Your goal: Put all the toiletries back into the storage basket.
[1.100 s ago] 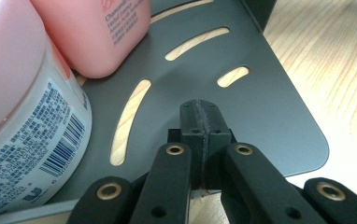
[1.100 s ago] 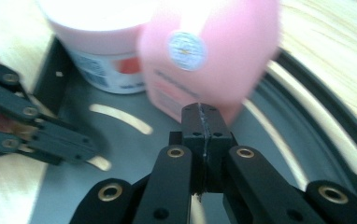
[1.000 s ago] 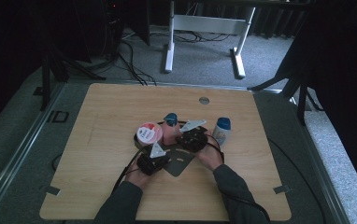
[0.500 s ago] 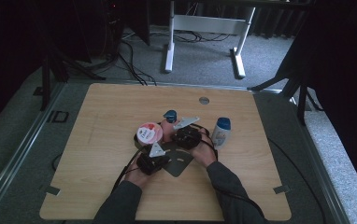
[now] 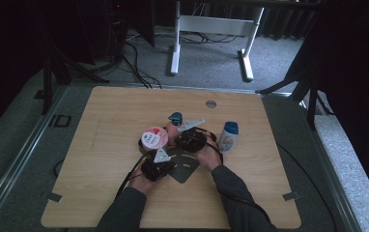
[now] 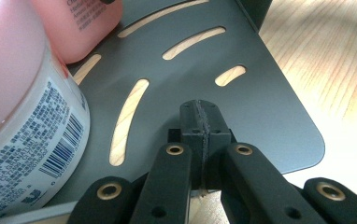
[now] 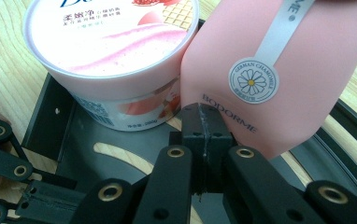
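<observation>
While both hands sit close together at the middle of the surface [image 5: 100, 111], the work in hand looks like loading toiletries onto the dark slotted rack [image 6: 242, 60].

Left gripper [image 5: 157, 165]: its jaws are pressed fully together with nothing between them, tips resting low over the rack's flat plate. In the left gripper view, the pink-lidded tub [image 6: 22, 121] stands on the rack up and to the left of the tips, near but not touching them. Beyond the tub, at the upper left, the base of the pink tube [image 6: 81, 25] comes down onto the plate.

Right gripper [image 7: 203, 122]: jaws likewise closed flat on each other, holding nothing. In the right gripper view the tips lie against, or just short of, the lower edge of the pink tube [image 7: 279, 70]; contact cannot be settled. The tube leans against the tub [image 7: 116, 51], which stands ahead and to the left of the tips.

Farther right of the right gripper, in the high view, a white bottle with a blue cap [image 5: 228, 136] stands alone on the surface; a small blue-capped item [image 5: 175, 117] lies just beyond the grippers.

Judgement: step in hand is seating the tube beside the tub, nudging with closed tips rather than grasping. Next move calls for a gentle push at the tube's lower edge so it stands without tipping the tub; then the right gripper must widen before reaching for the white bottle.
</observation>
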`<state>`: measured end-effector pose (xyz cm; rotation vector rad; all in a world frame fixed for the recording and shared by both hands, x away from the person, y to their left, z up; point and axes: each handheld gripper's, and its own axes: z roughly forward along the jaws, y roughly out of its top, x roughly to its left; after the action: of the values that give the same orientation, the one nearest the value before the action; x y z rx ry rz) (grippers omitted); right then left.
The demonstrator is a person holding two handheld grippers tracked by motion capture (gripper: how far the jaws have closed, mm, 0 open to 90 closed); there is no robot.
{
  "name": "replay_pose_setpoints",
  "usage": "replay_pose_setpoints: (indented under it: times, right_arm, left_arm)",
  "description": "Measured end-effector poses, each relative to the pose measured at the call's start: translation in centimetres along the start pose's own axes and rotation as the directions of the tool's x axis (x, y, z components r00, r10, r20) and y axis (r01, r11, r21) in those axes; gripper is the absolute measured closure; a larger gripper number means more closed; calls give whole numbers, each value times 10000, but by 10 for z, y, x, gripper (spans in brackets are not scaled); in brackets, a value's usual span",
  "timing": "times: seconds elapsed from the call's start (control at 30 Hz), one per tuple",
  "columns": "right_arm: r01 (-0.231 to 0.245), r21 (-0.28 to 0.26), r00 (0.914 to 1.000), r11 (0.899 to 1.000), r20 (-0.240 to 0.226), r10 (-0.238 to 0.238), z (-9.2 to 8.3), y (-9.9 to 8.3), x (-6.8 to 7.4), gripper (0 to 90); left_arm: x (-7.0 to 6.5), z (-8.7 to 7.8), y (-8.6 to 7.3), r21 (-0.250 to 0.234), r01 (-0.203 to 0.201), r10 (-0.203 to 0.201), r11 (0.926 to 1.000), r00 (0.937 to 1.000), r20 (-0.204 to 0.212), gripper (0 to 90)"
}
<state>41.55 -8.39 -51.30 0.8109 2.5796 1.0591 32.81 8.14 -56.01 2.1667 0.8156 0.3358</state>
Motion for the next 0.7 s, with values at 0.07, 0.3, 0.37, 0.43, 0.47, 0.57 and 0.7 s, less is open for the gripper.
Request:
replay_pose_setpoints:
  times: [0.07, 0.3, 0.37, 0.43, 0.47, 0.57, 0.7]
  right_arm:
    - [-22, 69, 10000, 10000, -48, 22, 0, 0, 0, 900]
    - [247, 396, 9995, 9989, 175, -254, -10, -6, -1, 860]
    - [209, 456, 9992, 9987, 326, -224, -15, -10, -4, 860]
    - [214, 624, 9980, 9978, 575, -250, -20, -14, -6, 861]
    - [231, 651, 9973, 9976, 683, -275, -22, -17, -7, 863]
    - [72, 726, 9957, 9973, 915, -139, -30, -24, -10, 880]
    - [0, 893, 9933, 9960, 1152, -103, -37, -33, -14, 895]
  left_arm:
    - [0, 0, 0, -17, -12, 12, 10000, 10000, -14, 900]
    - [0, 0, 0, -8, -100, 100, 9999, 9999, -59, 900]
    - [0, 0, 0, -11, -111, 111, 9999, 9999, -61, 900]
    - [0, 0, 0, -14, -115, 114, 9999, 9999, -55, 900]
    - [0, 0, 0, -15, -115, 114, 9999, 9999, -48, 900]
    - [0, 0, 0, -10, -154, 154, 9999, 9999, -63, 900]
    - [0, 0, 0, -2, -155, 155, 9999, 9999, -47, 900]
